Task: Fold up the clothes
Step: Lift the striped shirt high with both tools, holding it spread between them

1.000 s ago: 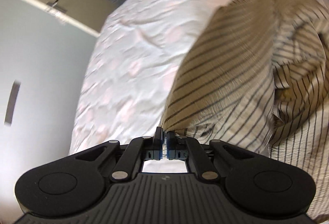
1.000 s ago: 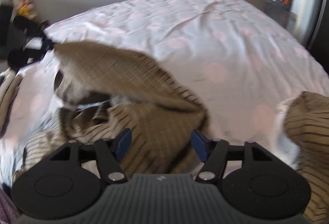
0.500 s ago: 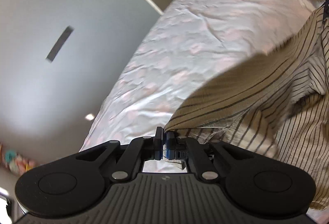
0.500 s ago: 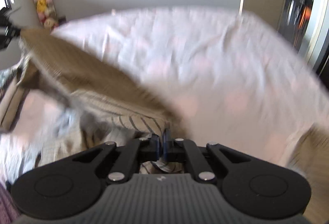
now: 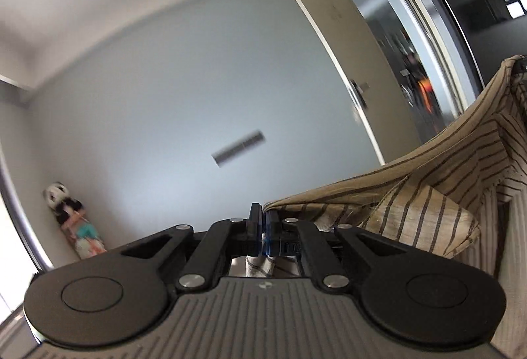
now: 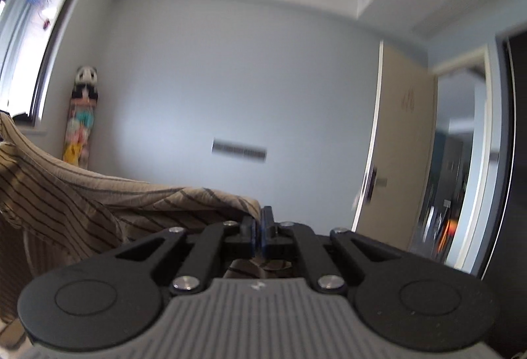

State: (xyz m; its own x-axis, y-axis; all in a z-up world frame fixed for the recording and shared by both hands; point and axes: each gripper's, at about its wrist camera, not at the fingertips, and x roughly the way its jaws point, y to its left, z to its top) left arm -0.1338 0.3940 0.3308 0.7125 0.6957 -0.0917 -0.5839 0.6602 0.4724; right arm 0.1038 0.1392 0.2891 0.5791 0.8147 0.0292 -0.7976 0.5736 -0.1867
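A tan shirt with thin dark stripes (image 5: 438, 181) hangs in the air between both grippers. My left gripper (image 5: 263, 220) is shut on one edge of it; the cloth runs off to the right and up. In the right wrist view the same striped shirt (image 6: 98, 194) stretches away to the left, and my right gripper (image 6: 260, 222) is shut on its edge. Both cameras point up at the wall, so the bed and the lower part of the shirt are hidden.
Ahead is a pale grey wall with a vent (image 6: 238, 152). A stack of soft toys (image 6: 82, 118) stands in the left corner by a window (image 6: 23, 29). An open beige door (image 6: 402, 145) and a doorway are on the right.
Both grippers have lifted and tilted upward, raising the shirt off the bed; the bed has left both views. The right gripper, open a second ago, has shut on the shirt's edge.
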